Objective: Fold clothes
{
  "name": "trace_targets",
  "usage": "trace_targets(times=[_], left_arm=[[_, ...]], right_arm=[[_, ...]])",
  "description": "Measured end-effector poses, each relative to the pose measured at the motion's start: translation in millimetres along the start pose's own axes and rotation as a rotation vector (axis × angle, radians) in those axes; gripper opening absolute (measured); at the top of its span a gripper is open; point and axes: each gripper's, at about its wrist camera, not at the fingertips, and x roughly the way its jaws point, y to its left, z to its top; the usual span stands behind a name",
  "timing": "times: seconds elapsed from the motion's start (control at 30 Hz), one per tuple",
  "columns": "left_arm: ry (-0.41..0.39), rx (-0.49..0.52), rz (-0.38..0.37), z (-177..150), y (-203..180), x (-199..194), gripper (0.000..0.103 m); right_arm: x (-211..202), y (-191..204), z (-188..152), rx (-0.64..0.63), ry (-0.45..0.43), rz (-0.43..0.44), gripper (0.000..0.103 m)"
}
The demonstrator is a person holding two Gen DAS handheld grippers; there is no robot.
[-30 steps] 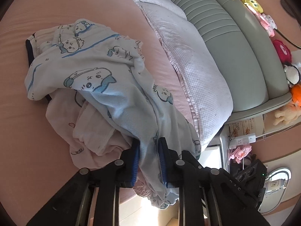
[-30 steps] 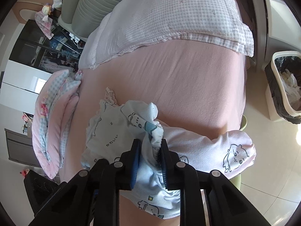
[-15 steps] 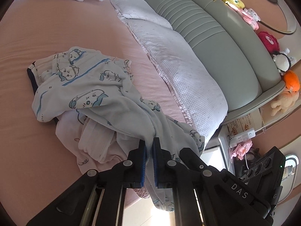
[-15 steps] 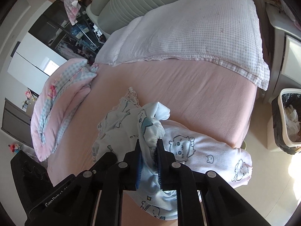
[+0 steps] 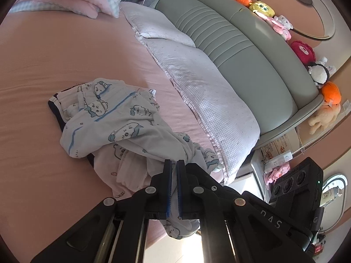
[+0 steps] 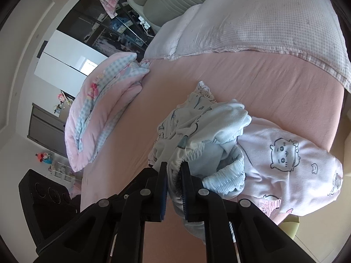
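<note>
Between its blue pads, the left gripper [image 5: 173, 164] clamps the printed pyjamas [image 5: 122, 122]; the right gripper [image 6: 174, 166] pinches their elastic waistband [image 6: 193, 153].

Each black claw [image 5: 174, 164] has blue pads, round silver rivets, and white lettering.

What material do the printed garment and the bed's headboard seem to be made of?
Printed garment: probably soft cotton knit, matte; it drapes and wrinkles, and its elastic edge gathers in the right view. Headboard: likely padded faux leather, smooth green with stitched ribs and a slight sheen.
</note>
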Motion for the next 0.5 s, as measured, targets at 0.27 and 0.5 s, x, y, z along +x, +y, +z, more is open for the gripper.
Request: trace_targets(times=[0.27,0.5], left_arm=[[0.064,0.096,0.057,-4,6,-8,0.019],[0.124,0.108,0.044,-14,0,4,0.08]], right_arm=[[6,3,0,0.025,0.012,0.028,0.01],[4,-2,2,0.038,0.021,0.061,0.01]])
